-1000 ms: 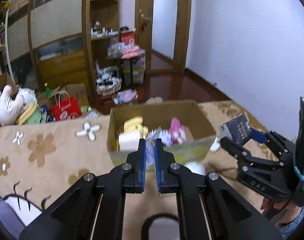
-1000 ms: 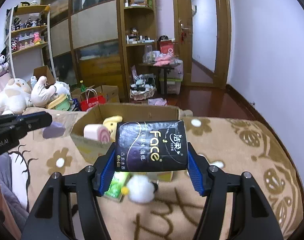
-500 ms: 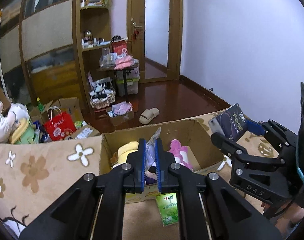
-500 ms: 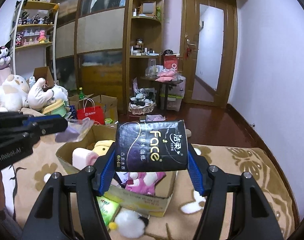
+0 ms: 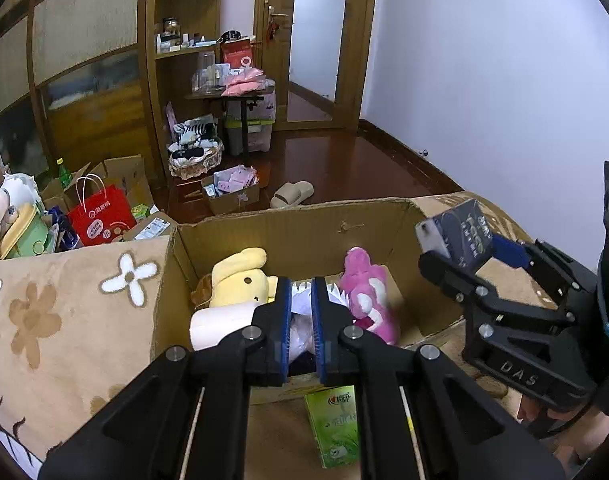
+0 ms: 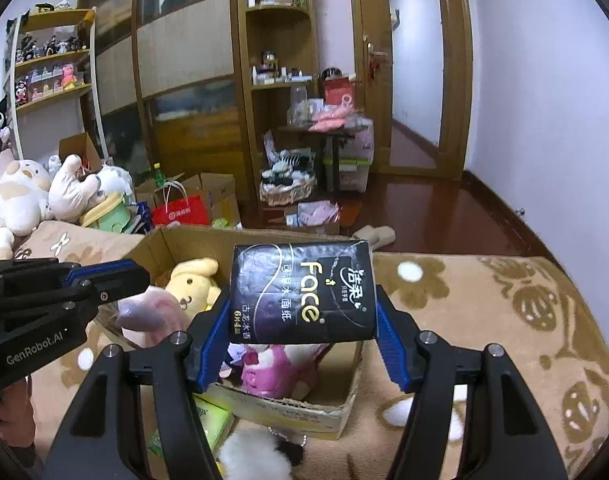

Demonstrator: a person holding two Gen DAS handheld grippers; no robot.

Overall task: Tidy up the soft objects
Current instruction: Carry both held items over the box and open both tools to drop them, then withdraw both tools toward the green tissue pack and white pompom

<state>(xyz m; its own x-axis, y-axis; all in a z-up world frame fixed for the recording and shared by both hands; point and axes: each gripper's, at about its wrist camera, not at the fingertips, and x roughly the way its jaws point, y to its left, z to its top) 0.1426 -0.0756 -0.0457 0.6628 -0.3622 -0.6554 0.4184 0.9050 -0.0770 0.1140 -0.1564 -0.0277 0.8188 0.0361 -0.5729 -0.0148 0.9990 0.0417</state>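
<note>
Left gripper: black angular linkage arms with round silver screws, blue ribbed pads on the fingers, white "GenRobot.AI" lettering. Right gripper: same black build, blue pads, embossed "DAS" marking; bare skin below.

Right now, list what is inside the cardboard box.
Inside the cardboard box: a yellow dog plush, a pink plush and a white roll. The left gripper and its pale packet hide the middle.
</note>
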